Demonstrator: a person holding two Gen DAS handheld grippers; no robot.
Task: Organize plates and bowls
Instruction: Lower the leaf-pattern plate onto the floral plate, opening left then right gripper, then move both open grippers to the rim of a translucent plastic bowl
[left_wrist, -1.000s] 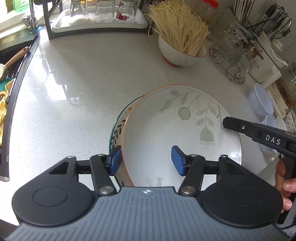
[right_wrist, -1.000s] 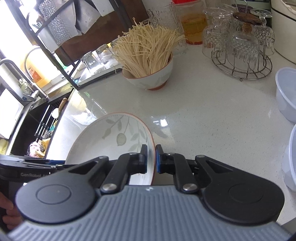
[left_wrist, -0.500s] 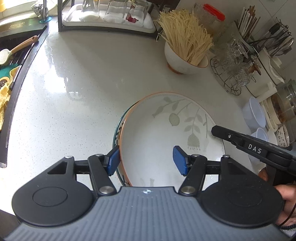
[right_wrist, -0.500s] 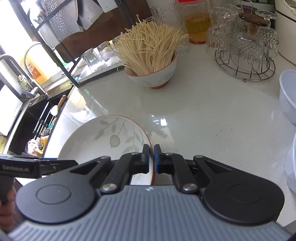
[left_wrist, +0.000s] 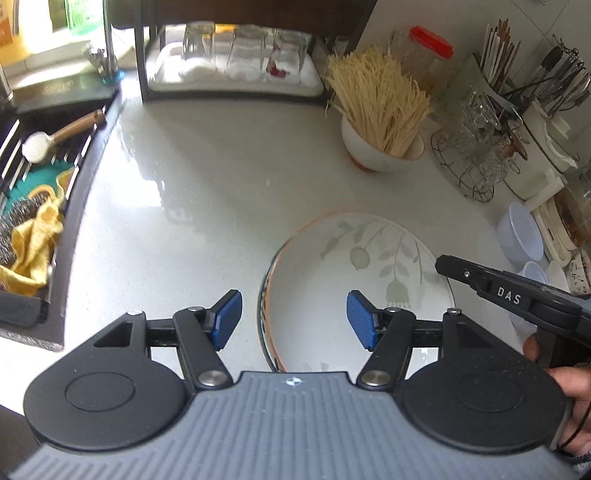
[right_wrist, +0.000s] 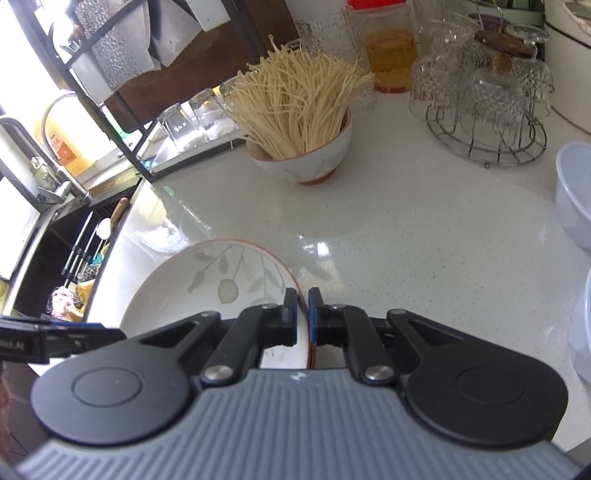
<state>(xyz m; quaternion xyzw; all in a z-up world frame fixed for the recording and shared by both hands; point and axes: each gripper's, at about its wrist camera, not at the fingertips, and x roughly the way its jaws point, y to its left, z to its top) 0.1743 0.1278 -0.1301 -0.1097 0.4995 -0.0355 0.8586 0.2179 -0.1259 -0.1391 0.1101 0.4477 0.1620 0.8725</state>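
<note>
A white plate with a grey leaf pattern and an orange rim (left_wrist: 354, 273) lies on a second plate with a dark green patterned rim (left_wrist: 263, 295), of which only the left edge shows. My left gripper (left_wrist: 293, 319) is open, its blue pads either side of the stack's near left edge without touching. My right gripper (right_wrist: 303, 314) is shut on the leaf plate's right rim (right_wrist: 221, 280); it shows as a black bar (left_wrist: 498, 291) in the left wrist view.
A white bowl full of dry noodles (left_wrist: 380, 144) stands at the back of the white counter (left_wrist: 207, 206). A wire rack of glasses (right_wrist: 487, 96) and pale blue plastic bowls (left_wrist: 521, 236) are at the right. The sink (left_wrist: 33, 192) lies at the left; a tray of glasses (left_wrist: 236, 59) at the back.
My left gripper has pulled back and up and its pads have spread wider, so the plates look smaller and further right. The right gripper keeps its hold on the leaf plate's rim.
</note>
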